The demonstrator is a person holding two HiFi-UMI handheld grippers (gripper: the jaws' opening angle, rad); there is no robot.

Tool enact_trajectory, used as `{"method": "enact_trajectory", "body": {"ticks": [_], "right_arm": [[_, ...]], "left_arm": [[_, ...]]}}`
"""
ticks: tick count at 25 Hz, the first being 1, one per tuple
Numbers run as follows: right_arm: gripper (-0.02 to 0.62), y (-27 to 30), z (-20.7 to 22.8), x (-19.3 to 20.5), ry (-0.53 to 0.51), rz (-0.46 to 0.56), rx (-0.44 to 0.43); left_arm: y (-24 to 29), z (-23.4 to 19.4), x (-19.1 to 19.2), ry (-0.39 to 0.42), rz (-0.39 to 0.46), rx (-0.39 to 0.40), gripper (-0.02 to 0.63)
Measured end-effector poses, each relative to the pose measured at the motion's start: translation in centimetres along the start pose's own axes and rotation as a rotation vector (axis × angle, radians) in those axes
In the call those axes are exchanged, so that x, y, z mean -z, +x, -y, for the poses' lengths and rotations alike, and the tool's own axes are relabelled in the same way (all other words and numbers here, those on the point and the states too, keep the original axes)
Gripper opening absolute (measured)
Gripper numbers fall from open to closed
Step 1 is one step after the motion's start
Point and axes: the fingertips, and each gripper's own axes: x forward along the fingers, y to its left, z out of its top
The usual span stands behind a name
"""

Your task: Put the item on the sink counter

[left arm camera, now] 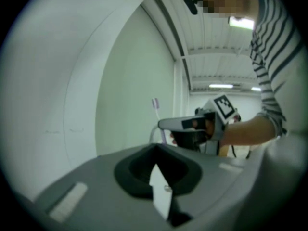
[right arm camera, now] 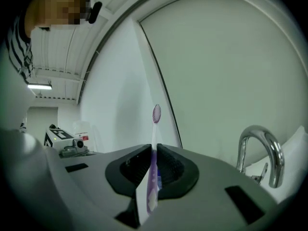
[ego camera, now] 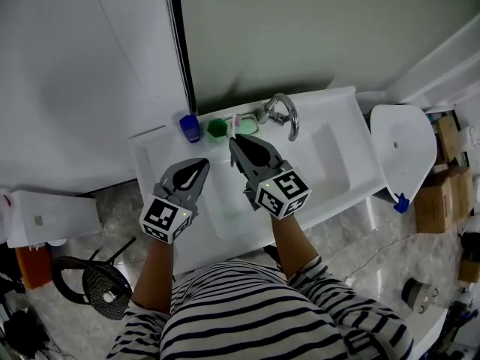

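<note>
A white and purple toothbrush [right arm camera: 154, 143] stands upright, bristle head up, with my right gripper [right arm camera: 154, 170] shut on its handle. In the head view my right gripper [ego camera: 234, 142] hangs over the white sink counter [ego camera: 330, 137], and the toothbrush head [ego camera: 236, 120] sits just left of the chrome faucet [ego camera: 285, 111]. My left gripper [ego camera: 201, 163] hovers over the left side of the basin, shut and holding nothing. The left gripper view shows its shut jaws, with the left gripper [left arm camera: 156, 170] low in the frame, the right gripper [left arm camera: 192, 124] and the toothbrush [left arm camera: 156, 109] beyond.
A blue cup [ego camera: 190, 127] and a green cup [ego camera: 217, 128] stand at the counter's back left. A white rounded fixture [ego camera: 405, 148] and cardboard boxes [ego camera: 442, 186] are to the right. A white box [ego camera: 45, 217] and a black mesh object [ego camera: 97, 280] sit at lower left.
</note>
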Motion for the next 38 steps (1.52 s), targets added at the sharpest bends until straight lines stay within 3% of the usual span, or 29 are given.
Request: {"method": "enact_trajectory", "body": {"ticks": [9,14,27,38], "right_arm": [[0.037,-0.2,4.3,-4.5,0.039,0.281,0.056],[0.037,1.2,5.9,-4.6,0.069,0.351,0.068],[0.037,7.0,7.8,1.2,0.012,0.234,0.077],[0.037,9.8,8.6,5.5,-0.032,0.12,0.08]], "left_arm": [[2.5,-1.6,-0.5,-0.001,0.006,-0.028,0.006],[3.9,-2.5,-0.3,0.01,0.002,-0.024,0.006],[5.8,-3.3,2.4,-0.032,-0.023,0.034,0.006],[6.3,-5.2,4.0,-0.068,-0.011,0.032,0.006]]}}
